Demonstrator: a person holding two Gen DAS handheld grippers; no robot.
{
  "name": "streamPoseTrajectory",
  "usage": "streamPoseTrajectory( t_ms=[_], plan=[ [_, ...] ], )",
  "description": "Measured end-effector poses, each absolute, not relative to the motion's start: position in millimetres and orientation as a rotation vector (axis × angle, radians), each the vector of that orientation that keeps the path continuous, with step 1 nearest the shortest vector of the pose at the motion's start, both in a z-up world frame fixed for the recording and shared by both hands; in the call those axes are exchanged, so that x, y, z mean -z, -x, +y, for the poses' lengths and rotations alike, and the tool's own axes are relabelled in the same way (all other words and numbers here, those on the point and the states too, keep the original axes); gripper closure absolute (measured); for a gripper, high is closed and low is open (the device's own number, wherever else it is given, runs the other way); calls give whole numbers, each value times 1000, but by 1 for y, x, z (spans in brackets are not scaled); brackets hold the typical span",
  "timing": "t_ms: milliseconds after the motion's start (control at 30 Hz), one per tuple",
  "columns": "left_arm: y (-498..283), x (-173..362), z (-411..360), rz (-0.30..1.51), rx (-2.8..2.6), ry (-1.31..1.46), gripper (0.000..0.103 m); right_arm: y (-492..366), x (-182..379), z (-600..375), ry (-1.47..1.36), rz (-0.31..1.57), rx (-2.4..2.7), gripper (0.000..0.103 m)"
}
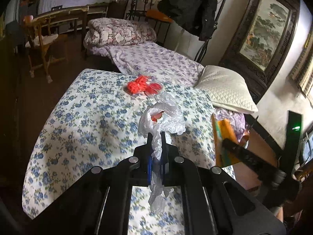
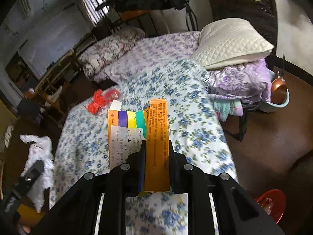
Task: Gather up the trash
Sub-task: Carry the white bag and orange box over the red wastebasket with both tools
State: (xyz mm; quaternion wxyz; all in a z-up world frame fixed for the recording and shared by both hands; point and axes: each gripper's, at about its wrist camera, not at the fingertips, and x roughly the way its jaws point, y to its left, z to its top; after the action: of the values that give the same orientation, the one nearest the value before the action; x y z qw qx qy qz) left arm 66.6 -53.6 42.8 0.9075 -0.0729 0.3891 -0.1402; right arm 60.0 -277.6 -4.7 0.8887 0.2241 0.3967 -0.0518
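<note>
White crinkled plastic fills the left wrist view: the left gripper (image 1: 156, 137) has its fingers (image 1: 149, 143) pinched almost together on the neck of a thin plastic bag (image 1: 164, 113), whose mouth billows open just past the fingertips and shows something reddish inside. Beyond the bag, further along the same line on the flowered bed (image 1: 82, 105), lies a bunch of red-orange netting (image 1: 138, 84) with a red wrapper touching its right side, both untouched. At the right edge of this view the right gripper carries an orange box over the bedside. In the right wrist view, the right gripper (image 2: 157, 143) has its fingers (image 2: 172, 156) narrowed onto that orange box (image 2: 157, 137), a flattened carton with a colour-striped flap and a white printed slip beside it; its long axis runs straight out along the fingers, away from the camera, and it looks lifted clear of the bed. The bag hangs at the lower left here, well apart from the box, with the left gripper's black finger across it. The netting sits ahead and to the left of the box. My judgement: the coming move turns on swinging the box leftward and end-first into the bag's mouth, since the bag opening lies to the right gripper's left and lower.
</note>
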Motion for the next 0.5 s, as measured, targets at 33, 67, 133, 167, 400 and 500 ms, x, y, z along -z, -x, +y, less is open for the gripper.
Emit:
streamPoseTrajectory(
  t_ms=[33, 67, 133, 167, 400, 500],
  plan=[
    [-59, -43, -60, 810, 299, 139, 96, -48, 2, -282, -471, 813, 110, 83],
    [-55, -43, -64, 816, 307, 133, 96, -37, 0, -287, -471, 806, 113, 83],
    [-45, -41, -80, 835, 342, 114, 96, -7, -5, -300, -450, 791, 136, 83],
    [-37, -41, -93, 845, 368, 95, 96, 13, -6, -312, -441, 788, 153, 83],
    [33, -30, -224, 915, 607, -69, 96, 138, 16, -410, -436, 847, 375, 83],
    [57, -17, -284, 967, 699, -114, 96, 178, 40, -443, -448, 902, 468, 83]
  ],
)
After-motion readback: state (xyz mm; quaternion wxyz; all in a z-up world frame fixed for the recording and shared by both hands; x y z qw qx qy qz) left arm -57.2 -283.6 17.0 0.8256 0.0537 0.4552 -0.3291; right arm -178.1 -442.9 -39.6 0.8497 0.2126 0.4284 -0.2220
